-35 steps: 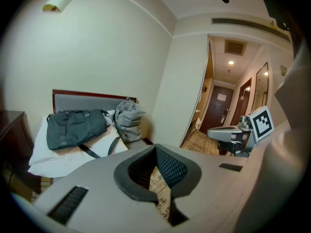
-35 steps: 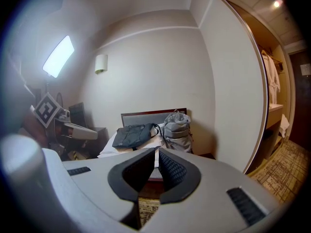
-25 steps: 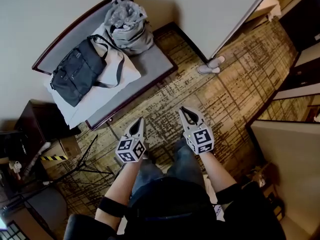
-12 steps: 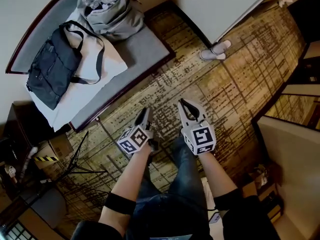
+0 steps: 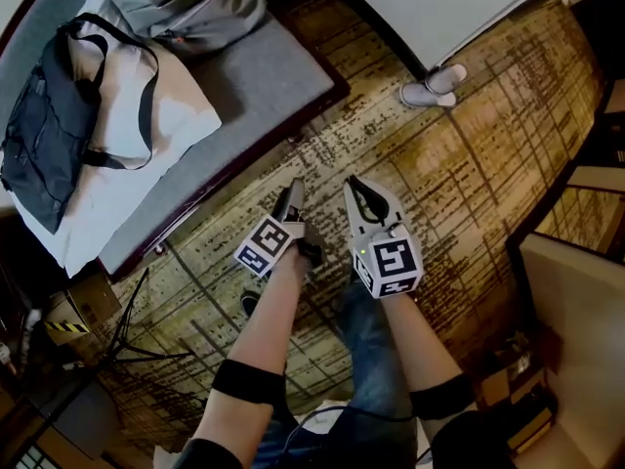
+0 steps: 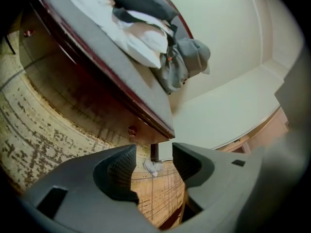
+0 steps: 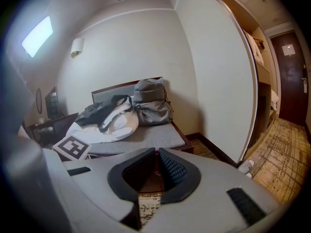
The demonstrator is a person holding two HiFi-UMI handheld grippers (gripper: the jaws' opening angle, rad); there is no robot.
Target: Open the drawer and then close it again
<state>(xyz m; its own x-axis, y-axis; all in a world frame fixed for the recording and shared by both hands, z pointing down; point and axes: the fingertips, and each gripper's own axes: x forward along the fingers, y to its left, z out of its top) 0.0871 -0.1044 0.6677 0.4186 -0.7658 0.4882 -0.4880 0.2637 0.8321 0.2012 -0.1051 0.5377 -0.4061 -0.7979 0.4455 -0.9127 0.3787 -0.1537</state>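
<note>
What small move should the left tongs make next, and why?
Probably ease the left tongs forward onto the round knob of the drawer front: they have just been opening, nothing is between them, and the knob sits just above their gap.

grey backpack [image 5: 186, 3] cut off, dark bag [image 5: 39, 145] clipped

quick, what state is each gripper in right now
left gripper: open, has just been opening, nothing in it
right gripper: shut, empty

Fig.: no legible text, nos. or brands. Only coded b/w square markers on the cubes [image 5: 269, 247] of the left gripper [image 5: 292, 193] & right gripper [image 5: 355, 188]. Yellow-black striped tape [image 5: 59, 327] on cardboard box [image 5: 90, 299], unlettered.
</note>
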